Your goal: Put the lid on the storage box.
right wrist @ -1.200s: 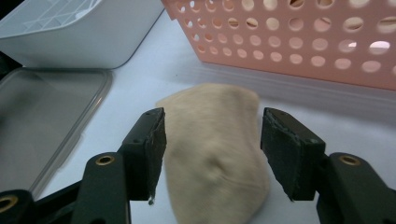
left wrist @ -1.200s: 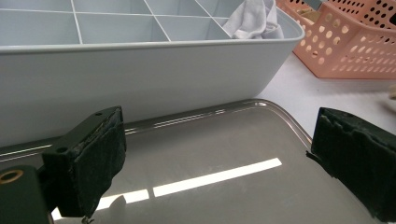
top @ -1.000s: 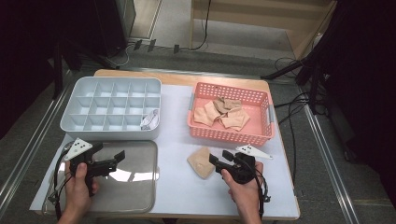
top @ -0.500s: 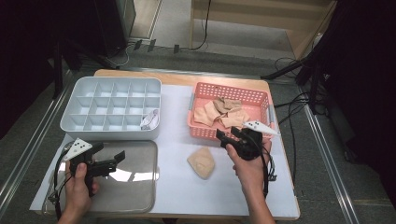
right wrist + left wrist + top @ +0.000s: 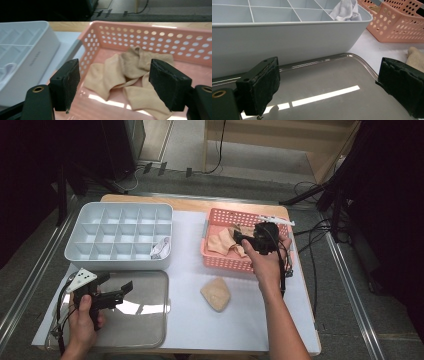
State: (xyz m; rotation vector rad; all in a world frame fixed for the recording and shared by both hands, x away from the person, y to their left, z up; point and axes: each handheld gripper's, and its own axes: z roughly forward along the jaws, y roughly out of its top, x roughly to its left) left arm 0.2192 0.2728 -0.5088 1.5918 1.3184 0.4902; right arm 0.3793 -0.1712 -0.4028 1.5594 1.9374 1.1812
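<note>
Several tan socks (image 5: 130,75) lie in the pink basket (image 5: 220,260); right gripper (image 5: 239,239) hovers over them, jaws just widening, empty. One folded sock (image 5: 216,293) lies at basket's six o'clock. Left gripper (image 5: 117,287), jaws apart, rests over the metal tray (image 5: 324,82); its view reveals white cloth (image 5: 345,11) inside the divided box (image 5: 120,237).

1. The white organiser box (image 5: 23,62) has a short line of embossed lettering on its side wall, at about 9 o'clock in the right gripper view; it is too faint and small to read.
2. No other text, label, brand, number or sign can be read.
</note>
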